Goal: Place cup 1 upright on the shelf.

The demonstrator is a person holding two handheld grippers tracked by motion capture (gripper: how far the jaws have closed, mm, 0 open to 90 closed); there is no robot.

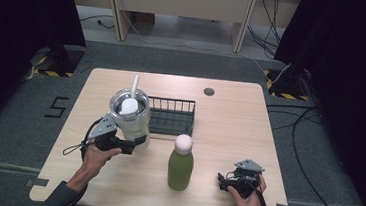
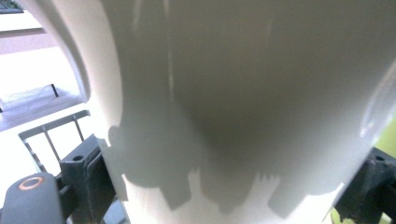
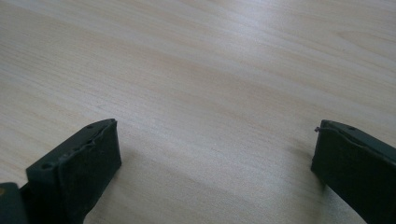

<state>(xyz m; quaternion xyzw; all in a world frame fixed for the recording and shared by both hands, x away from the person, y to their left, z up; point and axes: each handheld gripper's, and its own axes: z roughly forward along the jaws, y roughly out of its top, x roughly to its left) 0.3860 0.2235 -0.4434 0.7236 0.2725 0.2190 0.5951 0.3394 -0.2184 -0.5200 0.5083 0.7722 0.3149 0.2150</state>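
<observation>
Tumbler (image 2: 243, 93) clamped low in my left gripper (image 1: 134, 146) jaws may tip; right gripper (image 1: 224, 181) wide open, empty.

Light wooden desk (image 1: 228, 137): big cream tumbler w/ clear lid and white straw (image 1: 131, 114) sits left of centre, touching the left side of the black wire rack (image 1: 171, 116). Green bottle w/ pale round cap (image 1: 180, 164) stands in front of the rack, nearer the person, right of the tumbler. Left claw (image 1: 134, 145) at tumbler's base, front-left. Right claw (image 1: 224, 181) on desk, right of bottle, apart from it.
</observation>
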